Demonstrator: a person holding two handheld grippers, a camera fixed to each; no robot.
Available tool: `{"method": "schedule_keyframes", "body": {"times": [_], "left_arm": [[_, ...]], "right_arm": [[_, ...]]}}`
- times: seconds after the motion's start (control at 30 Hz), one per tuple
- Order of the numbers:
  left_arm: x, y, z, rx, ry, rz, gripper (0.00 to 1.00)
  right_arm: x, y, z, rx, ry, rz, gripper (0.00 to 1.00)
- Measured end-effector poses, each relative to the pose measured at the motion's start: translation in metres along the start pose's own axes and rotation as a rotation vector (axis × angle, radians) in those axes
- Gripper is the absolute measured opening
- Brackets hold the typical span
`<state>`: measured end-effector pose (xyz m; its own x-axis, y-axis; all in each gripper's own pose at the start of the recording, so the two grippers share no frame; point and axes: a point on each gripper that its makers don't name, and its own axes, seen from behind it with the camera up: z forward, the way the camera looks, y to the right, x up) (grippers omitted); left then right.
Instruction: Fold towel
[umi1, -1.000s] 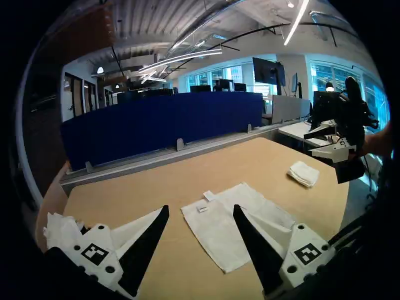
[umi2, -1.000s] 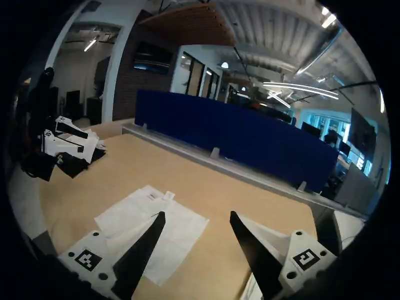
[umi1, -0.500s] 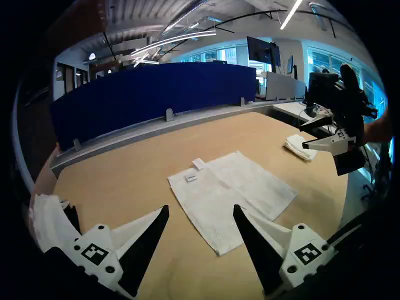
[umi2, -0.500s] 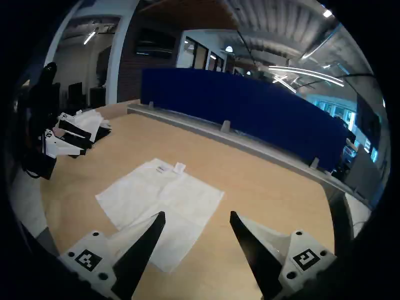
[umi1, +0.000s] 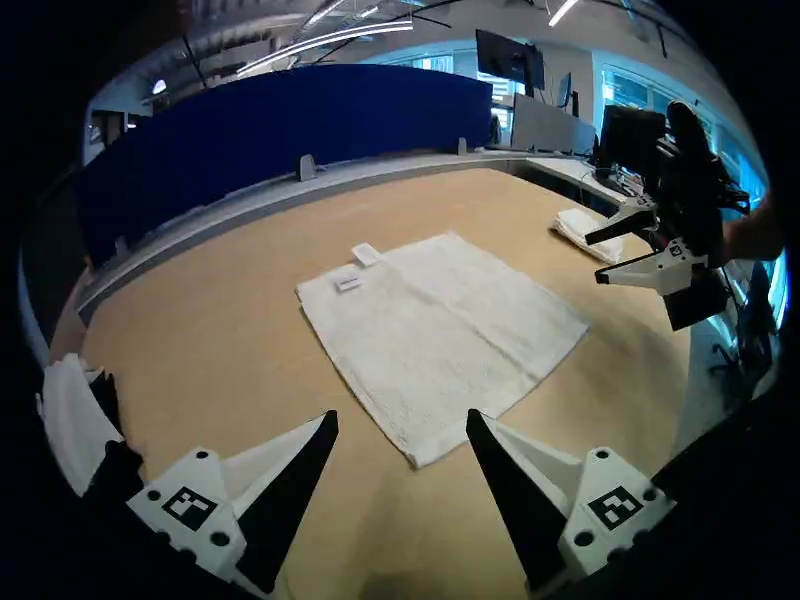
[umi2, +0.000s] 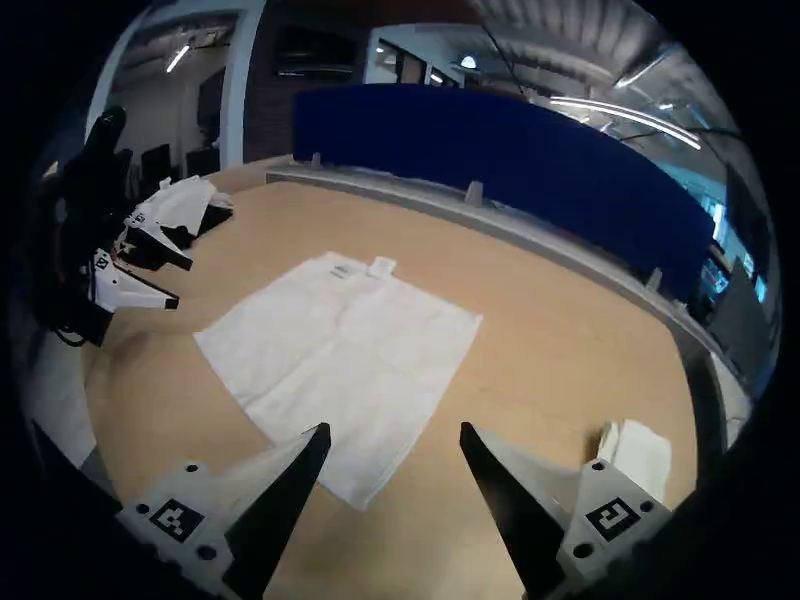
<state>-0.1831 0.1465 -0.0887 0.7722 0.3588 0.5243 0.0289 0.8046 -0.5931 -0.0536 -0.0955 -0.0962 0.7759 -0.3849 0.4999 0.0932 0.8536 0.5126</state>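
Observation:
A white towel (umi1: 440, 325) lies spread flat on the wooden table (umi1: 220, 330), with two small tags at its far edge. In the left gripper view my left gripper (umi1: 400, 430) hovers open above the towel's near corner. The right gripper (umi1: 625, 250) shows at the far right of that view, held by a hand, open. In the right gripper view the towel (umi2: 345, 355) lies ahead, and my right gripper (umi2: 392, 445) stands open over its near edge. The left gripper (umi2: 140, 270) appears at the left there, open.
A folded white towel (umi1: 585, 228) rests at the table's right end, seen also as the folded towel (umi2: 640, 455) near the right finger. A heap of white cloths (umi2: 185, 205) lies at the table's left end. A blue partition (umi1: 280, 130) lines the far side.
Both grippers have tilted down and moved in toward the towel, which now sits larger and more central in both views. Jaws stay open.

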Motion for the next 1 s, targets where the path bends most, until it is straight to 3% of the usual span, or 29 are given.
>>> {"method": "schedule_keyframes", "body": {"times": [0.17, 0.6, 0.8, 1.0], "left_arm": [[-0.022, 0.004, 0.01, -0.021, -0.057, -0.009, 0.95], [-0.037, 0.012, 0.026, -0.042, -0.092, 0.006, 0.95], [-0.046, 0.017, 0.031, -0.056, -0.122, 0.009, 0.95], [-0.053, 0.021, 0.036, -0.063, -0.154, 0.008, 0.87]], "right_arm": [[-0.023, -0.007, 0.005, 0.018, -0.045, 0.01, 1.0], [-0.048, -0.016, 0.012, 0.039, -0.094, 0.009, 0.99], [-0.06, -0.022, 0.014, 0.058, -0.119, 0.007, 0.94], [-0.071, -0.026, 0.016, 0.069, -0.144, 0.012, 0.83]]}}
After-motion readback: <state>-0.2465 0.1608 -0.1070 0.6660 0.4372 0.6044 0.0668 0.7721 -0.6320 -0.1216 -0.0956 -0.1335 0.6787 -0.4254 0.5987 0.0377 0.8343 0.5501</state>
